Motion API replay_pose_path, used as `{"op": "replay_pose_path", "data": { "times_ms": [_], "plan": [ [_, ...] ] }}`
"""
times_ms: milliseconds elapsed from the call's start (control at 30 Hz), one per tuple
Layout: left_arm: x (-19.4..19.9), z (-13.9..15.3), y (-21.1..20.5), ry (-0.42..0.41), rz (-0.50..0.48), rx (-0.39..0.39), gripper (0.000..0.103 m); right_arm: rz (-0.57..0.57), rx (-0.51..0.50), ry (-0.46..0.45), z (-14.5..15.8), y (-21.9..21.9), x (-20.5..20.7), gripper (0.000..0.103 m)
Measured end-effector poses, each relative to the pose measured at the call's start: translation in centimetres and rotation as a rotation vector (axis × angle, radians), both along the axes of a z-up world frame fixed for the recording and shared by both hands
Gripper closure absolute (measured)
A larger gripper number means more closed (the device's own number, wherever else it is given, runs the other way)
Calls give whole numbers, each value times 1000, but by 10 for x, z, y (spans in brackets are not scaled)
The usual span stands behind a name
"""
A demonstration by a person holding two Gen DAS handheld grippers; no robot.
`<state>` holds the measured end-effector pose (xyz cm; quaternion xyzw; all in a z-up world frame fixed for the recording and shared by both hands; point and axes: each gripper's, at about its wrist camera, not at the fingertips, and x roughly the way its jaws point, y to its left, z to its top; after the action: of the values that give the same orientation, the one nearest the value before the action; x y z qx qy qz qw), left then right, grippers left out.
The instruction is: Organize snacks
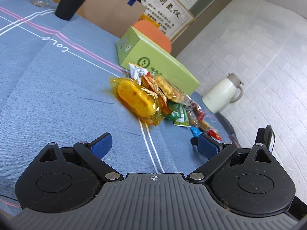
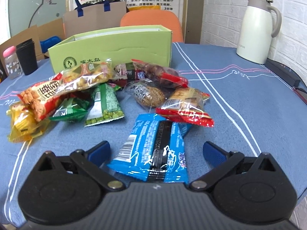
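A pile of wrapped snacks lies on the blue tablecloth in front of an open green box. A blue snack packet lies between the wide-open fingers of my right gripper, which do not touch it. In the left wrist view, my left gripper is open and empty over the cloth, a short way from a yellow-wrapped snack at the near end of the pile. The green box lies behind the pile there.
A white thermos jug stands at the table's far right. A black cup and a pink-lidded bottle stand at the left. A brown paper bag and an orange chair are behind the box.
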<state>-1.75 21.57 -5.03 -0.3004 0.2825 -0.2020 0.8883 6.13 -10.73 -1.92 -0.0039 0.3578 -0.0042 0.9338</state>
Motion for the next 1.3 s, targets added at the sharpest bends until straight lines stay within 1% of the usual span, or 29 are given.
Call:
{"op": "replay_pose_path", "data": {
  "times_ms": [167,300,367,467,567,633,733,867,933,1000,1100,1133,1200,1300],
  "plan": [
    [2,2,-5,0,-7,6,17,1,-1,-11,-1,0,-1,0],
    [8,4,-17,13,-21,28,17,15,0,-23,-2,-1,-3,0],
    [10,8,-22,9,-18,15,17,27,1,-22,-2,-3,-4,0],
    [10,18,-31,-10,-20,-1,17,68,3,-15,-1,-7,-7,0],
    [12,27,-40,-26,-25,-7,12,119,4,2,1,-8,-6,0],
    [17,31,-45,-26,-24,-21,12,150,7,8,1,-10,-5,0],
    [31,33,-51,5,-33,-54,14,186,12,3,1,-14,-5,0],
    [49,36,-72,55,-16,2,14,226,15,-5,0,-17,-6,0],
    [51,36,-79,76,-5,20,15,237,17,-17,-1,-18,-5,0],
    [47,37,-81,80,8,31,14,244,18,-29,-2,-17,-4,0],
    [29,33,-78,96,30,55,12,225,17,-40,-3,-15,-2,0],
    [22,31,-77,85,30,62,12,214,17,-46,-4,-14,-2,0],
    [10,26,-73,90,30,77,11,189,18,-61,-5,-12,-2,0],
    [-1,18,-66,75,-1,84,11,160,17,-84,-7,-10,-4,0]
  ]
}}
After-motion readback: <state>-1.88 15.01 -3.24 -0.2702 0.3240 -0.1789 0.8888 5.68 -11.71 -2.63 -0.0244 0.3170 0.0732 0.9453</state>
